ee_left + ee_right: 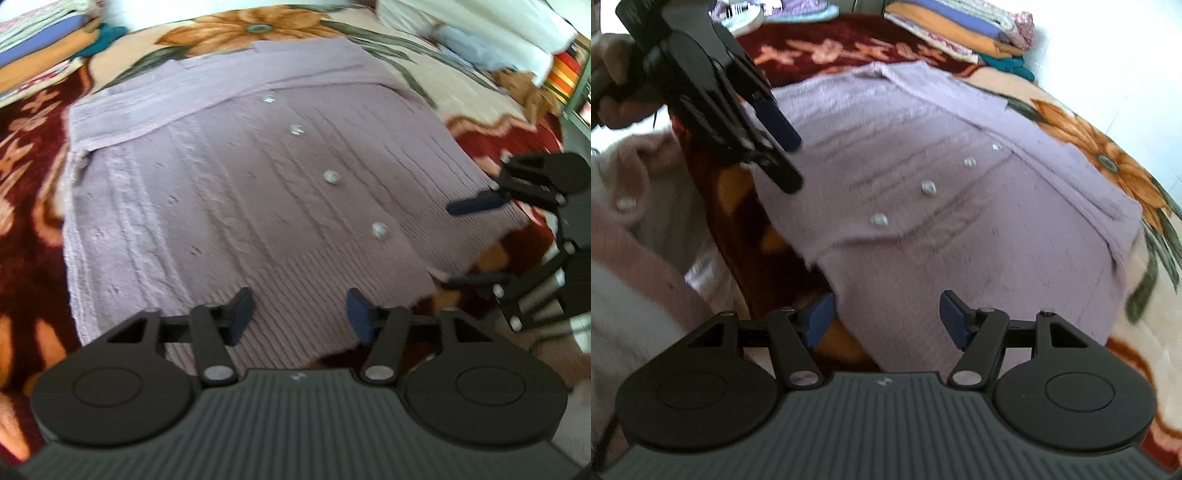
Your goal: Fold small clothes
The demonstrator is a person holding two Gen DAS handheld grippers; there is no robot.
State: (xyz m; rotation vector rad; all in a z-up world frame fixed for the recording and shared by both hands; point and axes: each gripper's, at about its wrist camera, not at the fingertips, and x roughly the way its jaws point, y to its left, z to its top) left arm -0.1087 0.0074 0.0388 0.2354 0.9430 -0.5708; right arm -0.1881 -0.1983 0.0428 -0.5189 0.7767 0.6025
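A lilac knitted cardigan (221, 184) (979, 251) with several shiny buttons lies spread flat on a floral blanket (29, 166) (1089, 129). My left gripper (301, 314) (792, 164) hovers over the ribbed hem near one bottom corner. Its jaws stand apart and pinch no fabric. My right gripper (886, 317) (476, 242) is at the other hem corner, also open. The edge of the knit passes between its blue pads (820, 317), which do not press on it.
A stack of folded cloths (44, 40) (960, 33) sits at the blanket's far edge. A pink garment (635, 229) lies bunched beside the cardigan. White fabric (480, 26) lies at the far right. A hand (613, 74) holds the left gripper.
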